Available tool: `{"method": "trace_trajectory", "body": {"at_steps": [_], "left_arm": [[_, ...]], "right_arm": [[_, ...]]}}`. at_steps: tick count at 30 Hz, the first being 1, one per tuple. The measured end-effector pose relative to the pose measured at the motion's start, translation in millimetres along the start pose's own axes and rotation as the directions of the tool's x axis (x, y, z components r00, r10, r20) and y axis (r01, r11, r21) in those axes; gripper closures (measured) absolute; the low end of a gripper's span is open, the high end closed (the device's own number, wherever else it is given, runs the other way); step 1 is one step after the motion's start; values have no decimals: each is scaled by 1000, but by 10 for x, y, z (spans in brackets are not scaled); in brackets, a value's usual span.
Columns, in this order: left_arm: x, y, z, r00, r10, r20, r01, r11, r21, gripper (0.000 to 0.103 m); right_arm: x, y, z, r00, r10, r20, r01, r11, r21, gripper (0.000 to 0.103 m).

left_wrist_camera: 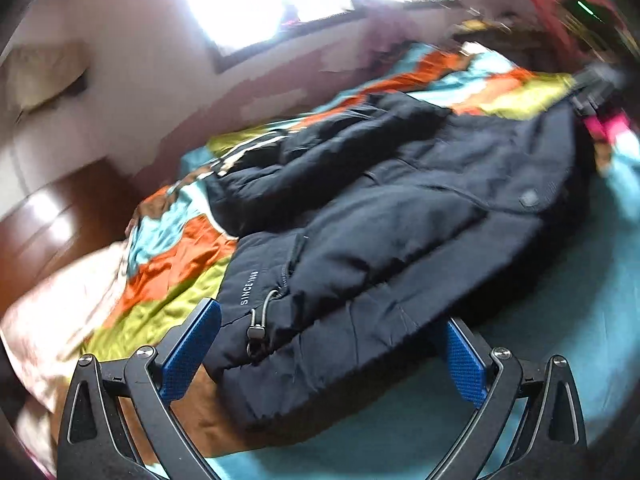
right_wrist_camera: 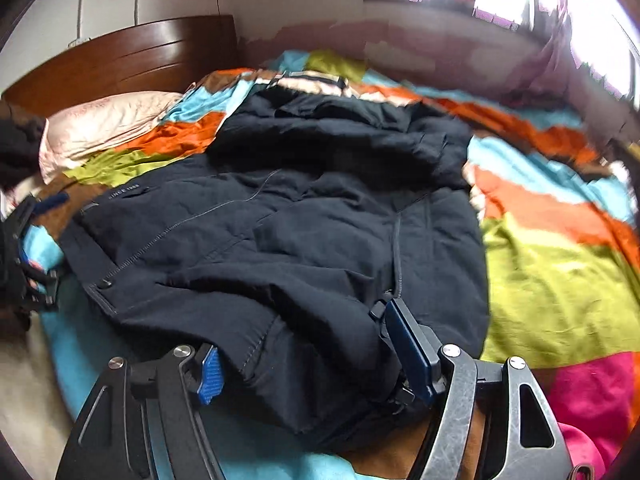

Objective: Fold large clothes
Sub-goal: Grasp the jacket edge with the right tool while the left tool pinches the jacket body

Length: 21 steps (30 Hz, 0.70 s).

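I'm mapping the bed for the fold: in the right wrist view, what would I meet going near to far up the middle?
right gripper → dark jacket → cream striped cloth → multicoloured bedspread → wall.
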<state>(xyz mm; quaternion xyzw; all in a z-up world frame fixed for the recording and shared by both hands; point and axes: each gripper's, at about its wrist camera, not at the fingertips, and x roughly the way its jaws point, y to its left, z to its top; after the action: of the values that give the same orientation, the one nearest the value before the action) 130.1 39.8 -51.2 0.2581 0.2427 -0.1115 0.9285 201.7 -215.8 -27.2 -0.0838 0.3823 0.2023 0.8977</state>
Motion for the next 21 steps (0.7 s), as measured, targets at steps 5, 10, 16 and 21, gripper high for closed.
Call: {"method": "trace_trajectory", "body": {"at_steps": [5,10,16,21], "left_arm": [[88,-188,-69,998,26,-56,-20,995,96,2],[210,-299,-88,992,87,-94,-74,987,140,42],[229,-144,-19,994,47,-100,-37,993,109,79],[221,15,178,992,2,-128,4,999,45,91]], "right_arm": [[48,-77,35,996,76,-55,-73,996,54,33],[105,-178,99,981,158,-110,-145,983,115,33],[90,-151,149,978,156,-137,-149,987,60,46],[70,-181,245,975,195,-110,-184,977,104,68]]}}
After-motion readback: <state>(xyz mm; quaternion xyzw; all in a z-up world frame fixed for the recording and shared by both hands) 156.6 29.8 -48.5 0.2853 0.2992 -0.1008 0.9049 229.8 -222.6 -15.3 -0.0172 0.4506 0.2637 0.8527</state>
